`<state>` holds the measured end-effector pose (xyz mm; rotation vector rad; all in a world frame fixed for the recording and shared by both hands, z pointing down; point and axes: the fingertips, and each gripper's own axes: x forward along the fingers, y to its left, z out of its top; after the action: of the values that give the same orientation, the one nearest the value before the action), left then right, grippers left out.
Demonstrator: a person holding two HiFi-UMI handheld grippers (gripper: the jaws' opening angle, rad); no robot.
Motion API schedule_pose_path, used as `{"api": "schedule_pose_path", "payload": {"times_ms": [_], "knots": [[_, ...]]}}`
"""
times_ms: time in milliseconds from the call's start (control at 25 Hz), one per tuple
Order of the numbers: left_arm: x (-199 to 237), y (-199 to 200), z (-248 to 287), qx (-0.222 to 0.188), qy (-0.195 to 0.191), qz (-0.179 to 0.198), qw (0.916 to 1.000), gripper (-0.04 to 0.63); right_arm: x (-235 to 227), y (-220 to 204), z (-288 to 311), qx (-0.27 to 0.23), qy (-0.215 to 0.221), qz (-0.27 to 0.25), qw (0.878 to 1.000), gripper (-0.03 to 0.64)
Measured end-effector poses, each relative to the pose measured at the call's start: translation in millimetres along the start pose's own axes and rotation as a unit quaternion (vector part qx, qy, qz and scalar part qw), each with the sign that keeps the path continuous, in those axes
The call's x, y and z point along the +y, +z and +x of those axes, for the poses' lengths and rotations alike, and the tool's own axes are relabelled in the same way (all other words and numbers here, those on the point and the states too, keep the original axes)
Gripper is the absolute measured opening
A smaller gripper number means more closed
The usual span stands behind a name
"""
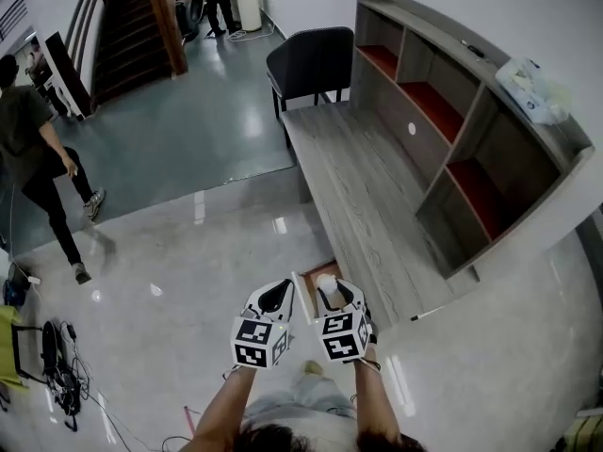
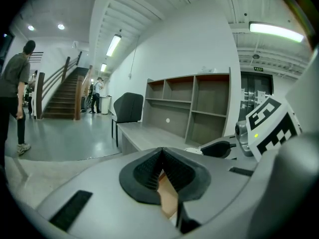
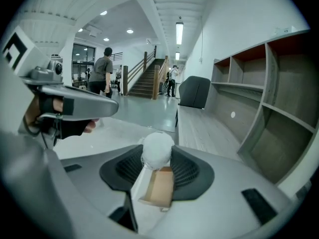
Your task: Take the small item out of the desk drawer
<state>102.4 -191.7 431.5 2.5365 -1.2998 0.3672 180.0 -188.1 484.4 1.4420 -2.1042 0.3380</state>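
A small white ball-like item (image 3: 157,148) sits between the pads of my right gripper (image 3: 158,156), which is shut on it and holds it above the open desk drawer (image 3: 158,188). In the head view the item (image 1: 325,282) shows white at the right gripper (image 1: 332,292), over the drawer (image 1: 300,295) at the near end of the grey wooden desk (image 1: 367,186). My left gripper (image 1: 276,298) hovers just left of it. Its jaws meet with nothing between them (image 2: 160,169); only the brown drawer bottom shows below.
A dark chair (image 1: 311,59) stands at the desk's far end. A shelf unit (image 1: 452,130) with red-lined bays runs along the desk's right side, with a white bag (image 1: 528,88) on top. A person (image 1: 38,158) walks at far left; cables (image 1: 57,365) lie on the glossy floor.
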Motion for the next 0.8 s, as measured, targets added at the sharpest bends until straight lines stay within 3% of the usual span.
{"api": "schedule_pose_path", "payload": {"times_ms": [800], "knots": [[-41.0,15.0,-113.9,-0.035,-0.042,0.018,0.9984,0.014,58.5,18.7,-117.0,-0.061,-0.045,0.011,0.997,0.176]]}}
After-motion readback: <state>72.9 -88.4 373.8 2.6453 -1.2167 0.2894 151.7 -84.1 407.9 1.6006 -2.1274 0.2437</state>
